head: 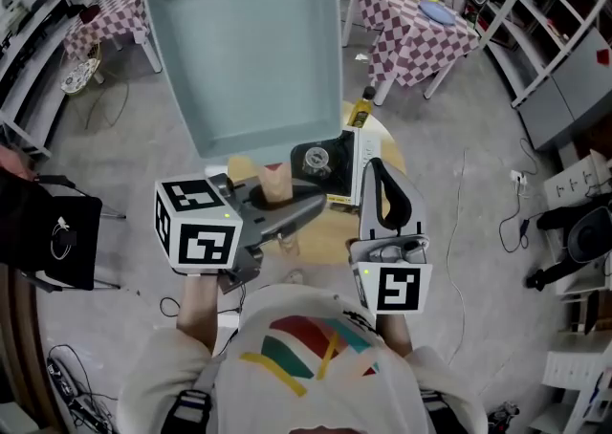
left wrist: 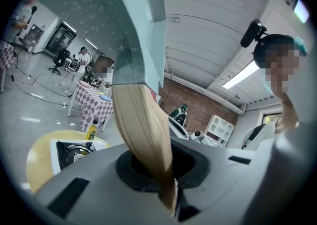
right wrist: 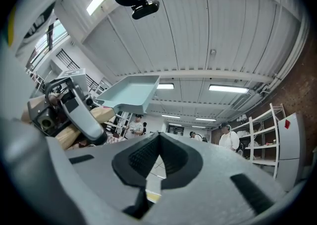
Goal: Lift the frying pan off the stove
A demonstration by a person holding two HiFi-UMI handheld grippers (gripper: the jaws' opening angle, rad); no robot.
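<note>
A square light-blue frying pan hangs tilted in the air, high above the stove. My left gripper is shut on the pan's wooden handle. The left gripper view shows that handle running down between the jaws, with the pan above and the stove far below. My right gripper stands to the right of the handle, apart from it, shut on nothing. In the right gripper view the right gripper points upward, with the pan at the left.
The stove rests on a round yellow table with a yellow oil bottle at its far edge. Checkered-cloth tables stand beyond on the grey floor. Shelving lines the right side, and people stand far off.
</note>
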